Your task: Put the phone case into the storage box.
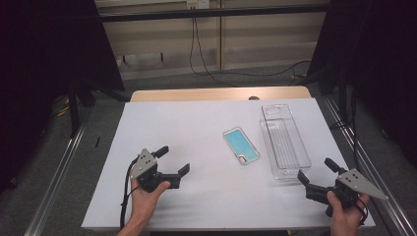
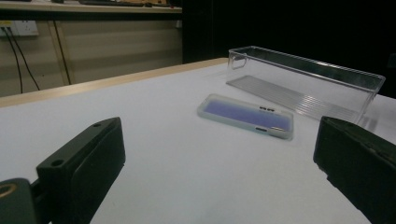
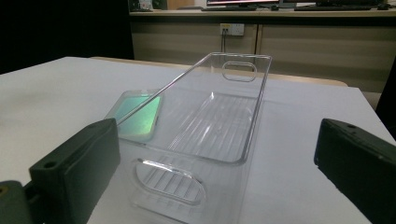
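Nothing is picked up yet; by the look of it, all the work is ahead. Nearest, the left hand-held gripper [image 1: 173, 160] and right hand-held gripper [image 1: 315, 170] hover low over the white worktop [image 1: 196, 147], jaws wide apart and empty, both pointing toward the clear tray [image 1: 285, 140]. The phone case [image 1: 241, 145] lies flat just left of that tray, untouched.

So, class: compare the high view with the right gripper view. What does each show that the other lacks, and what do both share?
High view alone: both hands, the left gripper and the right gripper, open and apart from everything, and the table's wooden far edge whole. Right gripper view alone: the clear bin's near handle slot up close, and a wall socket. Both: the bin, the phone case, and the white table top.
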Tool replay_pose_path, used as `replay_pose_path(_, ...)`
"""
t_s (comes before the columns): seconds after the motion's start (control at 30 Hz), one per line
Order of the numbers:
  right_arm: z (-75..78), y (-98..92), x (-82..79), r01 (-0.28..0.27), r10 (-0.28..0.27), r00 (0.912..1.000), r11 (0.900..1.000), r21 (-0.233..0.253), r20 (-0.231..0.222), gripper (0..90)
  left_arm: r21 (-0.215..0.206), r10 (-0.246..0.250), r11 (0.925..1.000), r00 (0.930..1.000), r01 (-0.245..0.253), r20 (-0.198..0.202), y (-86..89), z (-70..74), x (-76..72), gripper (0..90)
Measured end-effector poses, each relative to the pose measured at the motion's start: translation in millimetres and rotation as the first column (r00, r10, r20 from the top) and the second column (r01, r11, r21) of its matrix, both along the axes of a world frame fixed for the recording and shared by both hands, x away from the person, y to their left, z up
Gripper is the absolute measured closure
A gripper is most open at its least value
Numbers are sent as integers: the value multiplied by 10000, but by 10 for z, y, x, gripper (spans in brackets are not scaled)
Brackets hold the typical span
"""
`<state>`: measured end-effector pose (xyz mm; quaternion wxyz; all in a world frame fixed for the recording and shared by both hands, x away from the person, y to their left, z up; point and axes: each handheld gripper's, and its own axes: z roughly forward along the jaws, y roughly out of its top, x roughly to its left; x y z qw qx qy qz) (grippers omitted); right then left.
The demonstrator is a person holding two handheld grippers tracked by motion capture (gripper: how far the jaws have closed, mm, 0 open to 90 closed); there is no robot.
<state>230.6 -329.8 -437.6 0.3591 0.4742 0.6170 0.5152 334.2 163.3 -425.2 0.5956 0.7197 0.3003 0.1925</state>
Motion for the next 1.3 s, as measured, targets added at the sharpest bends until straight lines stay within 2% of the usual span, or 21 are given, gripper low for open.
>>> replay_pose_path(0.13, -9, -1, 2, -16, 16, 10000, 10000, 27, -70, 0, -69, -214, 9998, 9994, 212, -256, -136, 10, 37, 21)
replay_pose_path(0.4, -9, 2, 5, -32, 32, 10000, 10000, -20, -55, 0, 49, -310, 9995, 9995, 310, 96, -318, 29, 122, 23)
replay_pose_path(0.53, -8, -2, 3, -14, 14, 10000, 10000, -24, -51, 0, 73, -260, 9996, 9991, 257, 333, -417, 66, 237, 22)
replay_pose_path(0.63, -8, 1, 10, -20, 20, 10000, 10000, -2, -62, 0, -8, -420, 9991, 9990, 420, 136, -507, 68, 313, 21)
replay_pose_path(0.67, -9, 2, 13, -25, 25, 10000, 10000, -6, -57, 0, -8, -420, 9991, 9990, 420, 136, -507, 68, 313, 21)
replay_pose_path(0.73, -7, 7, 19, -48, 48, 10000, 10000, -1, -67, 0, 22, -731, 9973, 9971, 731, 215, -603, 54, 361, 21)
replay_pose_path(0.8, -3, 11, 18, -61, 61, 10000, 10000, -50, -63, 0, 64, -799, 9968, 9968, 799, -19, -649, 30, 391, 20)
replay_pose_path(0.87, 8, 19, 4, -116, 115, 9999, 9999, -87, -31, 0, 192, -825, 9964, 9966, 824, 32, -667, 17, 409, 20)
replay_pose_path(1.03, 18, 37, -9, -281, 281, 9996, 9994, -198, -13, 0, 478, -1076, 9932, 9939, 1064, 242, -877, -34, 487, 21)
replay_pose_path(1.2, 13, 29, -2, -333, 332, 9994, 9993, -142, -33, 0, 399, -1168, 9924, 9931, 1162, 129, -1018, -32, 553, 22)
replay_pose_path(1.27, 13, 23, -3, -353, 353, 9994, 9993, -148, -36, 0, 191, -1151, 9932, 9931, 1147, 220, -1090, -20, 592, 32)
replay_pose_path(1.3, 14, 24, -7, -350, 349, 9994, 9992, -175, -22, 0, 247, -1082, 9939, 9938, 1075, 260, -1114, -13, 607, 36)
